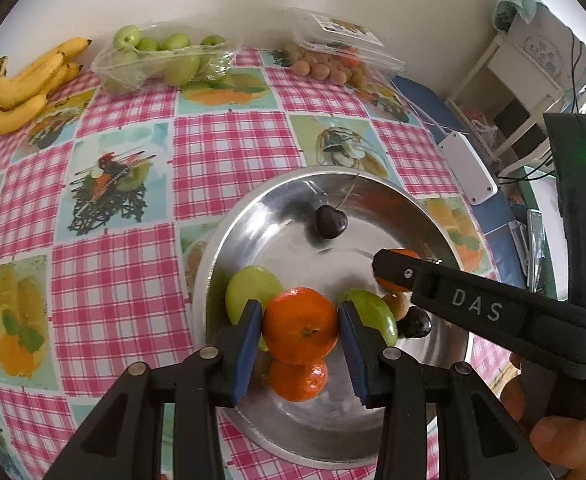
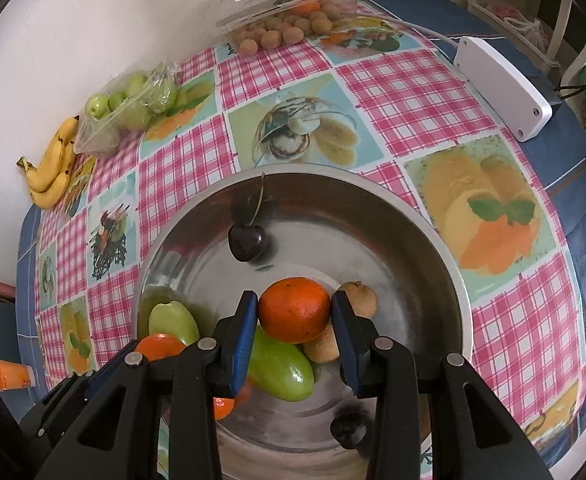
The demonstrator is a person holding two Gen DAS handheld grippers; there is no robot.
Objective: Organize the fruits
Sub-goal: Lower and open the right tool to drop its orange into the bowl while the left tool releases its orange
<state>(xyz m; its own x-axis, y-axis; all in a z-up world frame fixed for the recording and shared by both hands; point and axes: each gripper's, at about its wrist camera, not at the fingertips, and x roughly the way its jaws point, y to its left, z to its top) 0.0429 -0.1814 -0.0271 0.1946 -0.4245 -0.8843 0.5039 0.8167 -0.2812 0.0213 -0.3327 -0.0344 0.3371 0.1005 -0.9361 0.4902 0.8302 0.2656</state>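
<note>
We list: table under a pink check cloth; steel bowl holding green fruits and a dark cherry; bananas by the wall. Our left gripper has its fingers closed on one tangerine above the bowl; our right gripper likewise pinches a second tangerine over the bowl.

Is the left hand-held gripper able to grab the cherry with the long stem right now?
Probably not yet. The left hand-held gripper is shut on a mandarin, so it's full. The stemmed cherry lies uncovered in the metal bowl.
</note>
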